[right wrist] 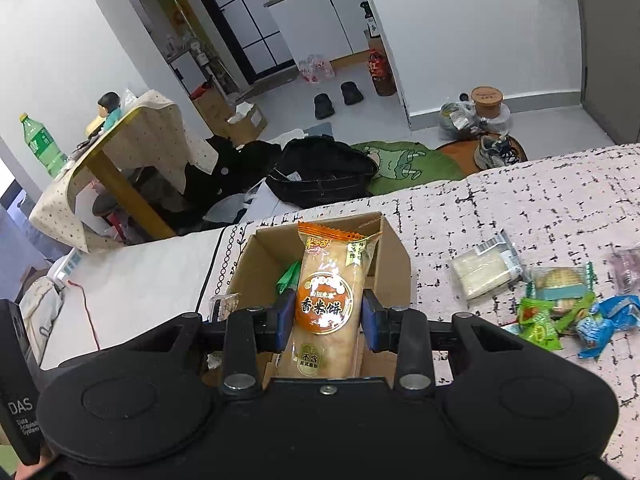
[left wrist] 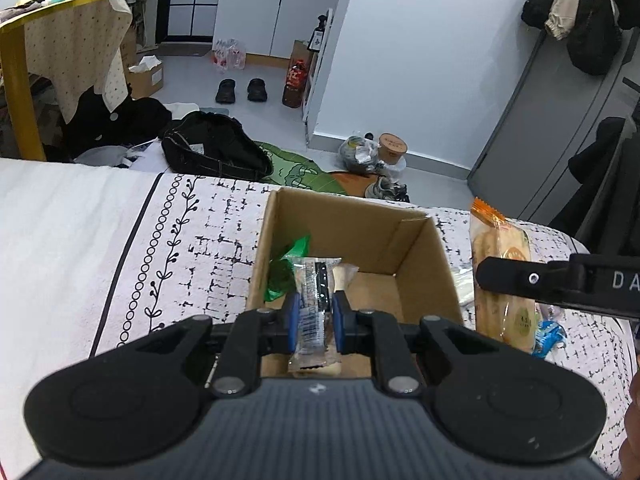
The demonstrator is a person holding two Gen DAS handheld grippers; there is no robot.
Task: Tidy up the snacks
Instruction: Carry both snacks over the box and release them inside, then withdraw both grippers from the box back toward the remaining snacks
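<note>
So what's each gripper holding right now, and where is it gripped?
The left gripper pinches a clear-wrapped snack bar around its middle. The right gripper clamps a rice cracker pack across its middle, at the round label.

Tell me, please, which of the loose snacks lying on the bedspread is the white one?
The white snack pack nearest the cardboard box. The others, further right, are green, blue or a teal-banded cracker pack.

Open cardboard box (left wrist: 416, 256) holds a green packet (left wrist: 286, 268); rice-cracker pack (right wrist: 326, 304) upright above it.
</note>
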